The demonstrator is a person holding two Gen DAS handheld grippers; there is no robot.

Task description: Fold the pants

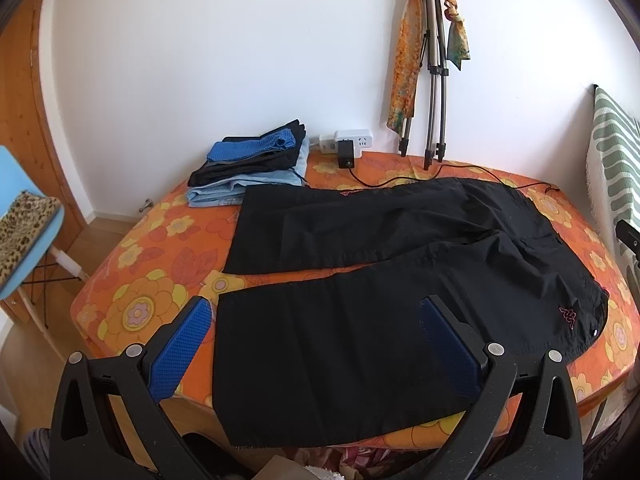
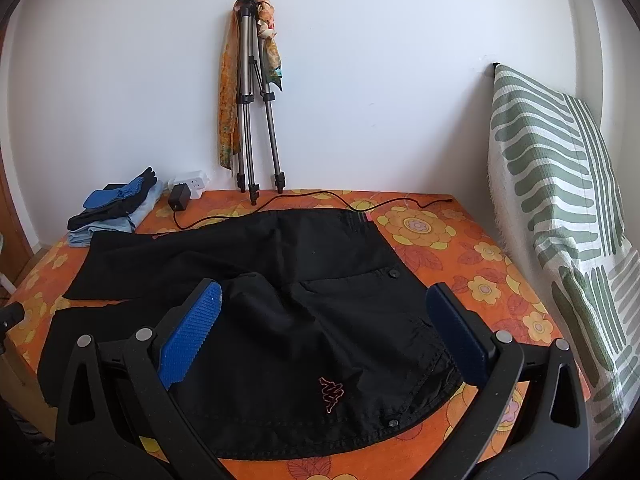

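Observation:
Black pants [image 1: 360, 248] lie spread flat on the orange flowered table cover [image 1: 152, 296], legs to the left, waist to the right. My left gripper [image 1: 316, 312] is open and empty, hovering over the hem end of the near leg. In the right wrist view the pants [image 2: 304, 320] show their waist end with a small pink logo [image 2: 331, 394]. My right gripper [image 2: 324, 304] is open and empty above the seat and waist area.
A stack of folded clothes [image 1: 252, 168] sits at the back left. A power strip with adapter [image 1: 348, 146] and a black cable [image 2: 320, 200] lie near the wall. A tripod with a scarf [image 2: 252, 100] leans on the wall. A green striped cushion [image 2: 560, 208] stands right. A blue chair [image 1: 24, 220] is left.

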